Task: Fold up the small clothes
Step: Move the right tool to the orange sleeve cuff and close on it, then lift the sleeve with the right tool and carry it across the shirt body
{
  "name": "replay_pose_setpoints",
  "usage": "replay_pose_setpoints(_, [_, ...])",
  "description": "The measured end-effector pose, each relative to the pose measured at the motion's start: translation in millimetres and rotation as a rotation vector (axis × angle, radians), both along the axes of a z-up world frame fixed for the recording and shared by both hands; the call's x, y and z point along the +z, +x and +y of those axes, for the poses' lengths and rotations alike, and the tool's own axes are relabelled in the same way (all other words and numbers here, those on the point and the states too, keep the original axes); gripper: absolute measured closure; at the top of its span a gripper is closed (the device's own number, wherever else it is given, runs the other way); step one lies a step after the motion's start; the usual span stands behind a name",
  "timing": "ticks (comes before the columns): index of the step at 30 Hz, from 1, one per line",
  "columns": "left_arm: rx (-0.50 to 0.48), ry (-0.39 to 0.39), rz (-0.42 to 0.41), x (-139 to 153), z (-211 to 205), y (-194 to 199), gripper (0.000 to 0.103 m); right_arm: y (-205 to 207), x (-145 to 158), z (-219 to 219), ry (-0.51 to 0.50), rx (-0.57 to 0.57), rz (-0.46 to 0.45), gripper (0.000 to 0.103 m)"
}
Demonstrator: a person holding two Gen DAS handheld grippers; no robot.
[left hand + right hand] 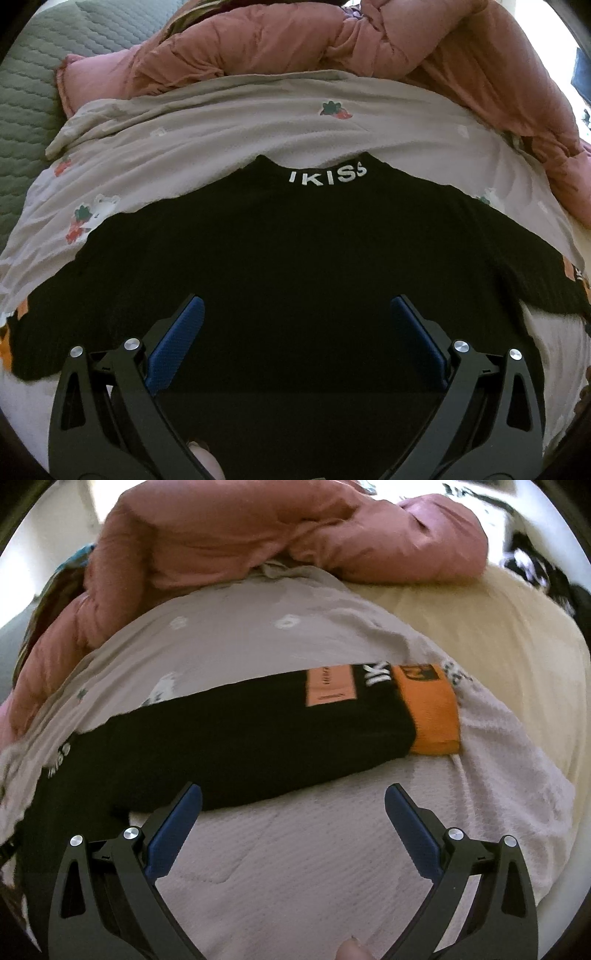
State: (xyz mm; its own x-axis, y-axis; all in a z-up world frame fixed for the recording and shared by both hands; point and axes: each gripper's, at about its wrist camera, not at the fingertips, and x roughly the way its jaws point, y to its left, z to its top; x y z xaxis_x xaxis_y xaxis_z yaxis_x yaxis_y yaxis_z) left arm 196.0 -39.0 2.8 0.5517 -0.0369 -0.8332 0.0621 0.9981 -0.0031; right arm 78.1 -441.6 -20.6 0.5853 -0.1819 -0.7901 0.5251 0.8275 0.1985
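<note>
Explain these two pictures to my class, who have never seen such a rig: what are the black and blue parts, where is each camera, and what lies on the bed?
A person holds a two-finger claw in each hand, with a camera on each looking forward along its blue fingers. The left wrist view shows the left claw open above a black sweater lying spread out. The right wrist view shows the right claw open, holding nothing, near the sweater's sleeve with its orange cuff. Under the sweater lies a grey printed sheet; behind it, a pink quilt.
</note>
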Motion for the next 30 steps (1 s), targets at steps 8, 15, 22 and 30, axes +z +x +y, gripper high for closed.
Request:
replay_pose_setpoints(8, [0.018,-0.010,0.014,-6,3,29,0.008,11,-24,-35,0.131,-0.094,0.019,0.005])
replay_pose_setpoints(15, [0.046,-0.051,0.053,-27,19,44,0.008,26,-27,-63,0.201,-0.199,-0.047,0.004])
replay_pose_setpoints(22, [0.073,-0.036,0.031,-37,34,47,0.008,28,-26,-79,0.204,-0.297,-0.125,0.039])
replay_pose_setpoints(30, [0.072,-0.047,0.013,-38,44,46,0.008,19,-10,-80,0.179,-0.244,-0.250,0.085])
